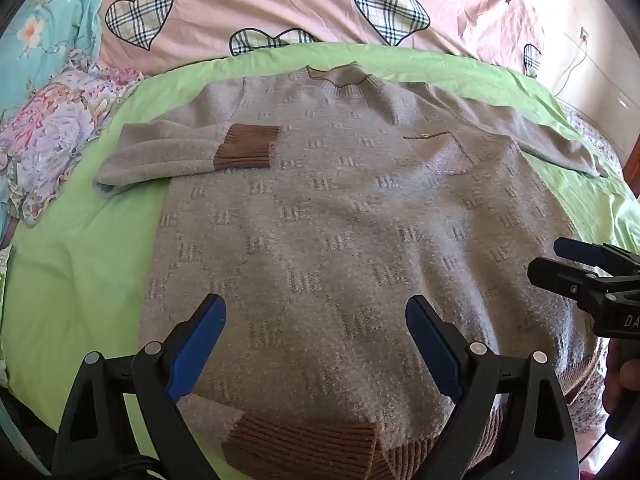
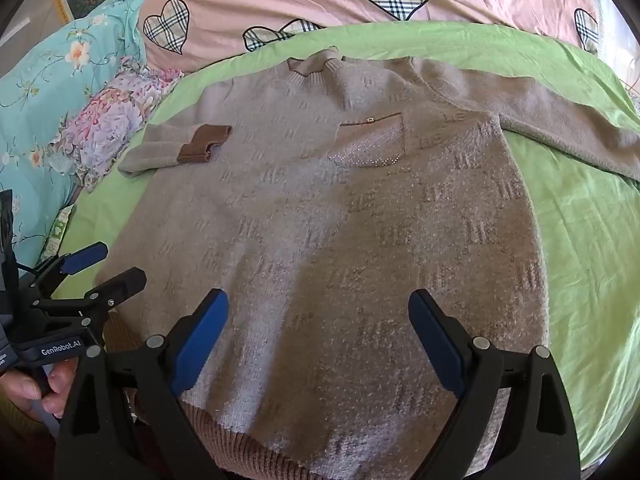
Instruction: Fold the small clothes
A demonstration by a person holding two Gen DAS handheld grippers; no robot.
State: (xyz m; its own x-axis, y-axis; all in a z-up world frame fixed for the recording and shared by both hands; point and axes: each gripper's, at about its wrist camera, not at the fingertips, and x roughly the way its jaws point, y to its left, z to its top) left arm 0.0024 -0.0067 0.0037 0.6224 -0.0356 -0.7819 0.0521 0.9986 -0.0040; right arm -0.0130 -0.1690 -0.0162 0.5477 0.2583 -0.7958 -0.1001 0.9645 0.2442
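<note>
One sleeve of two is folded: the sweater (image 1: 340,216) lies face up and flat on the bed's green sheet (image 1: 80,264), collar (image 1: 340,80) at the far side, brown ribbed hem (image 1: 304,448) nearest me, and its left sleeve (image 1: 160,156) is already doubled inward so that the brown cuff (image 1: 246,146) rests on the chest panel. Its right sleeve (image 2: 568,136) is not yet folded; it stretches outward over the sheet, its cuff beyond what either view shows. My left claw (image 1: 316,344) hangs over the lower left part of the body, blue pads spread wide and gripping nothing. My right claw (image 2: 318,340) hangs over the lower right part, likewise spread and empty. Neither claw appears to touch the knit, though I cannot tell the height for certain. A chest pocket (image 2: 370,142) faces up. Beyond the sheet lie a pink duvet (image 1: 280,4) printed with plaid hearts and floral pillows (image 1: 52,128). I judge the task to be at an early stage: the second sleeve has to come across, then the body has to be folded, probably hem toward collar, into a compact packet. No other garments show in these views, so I cannot say how many remain.
</note>
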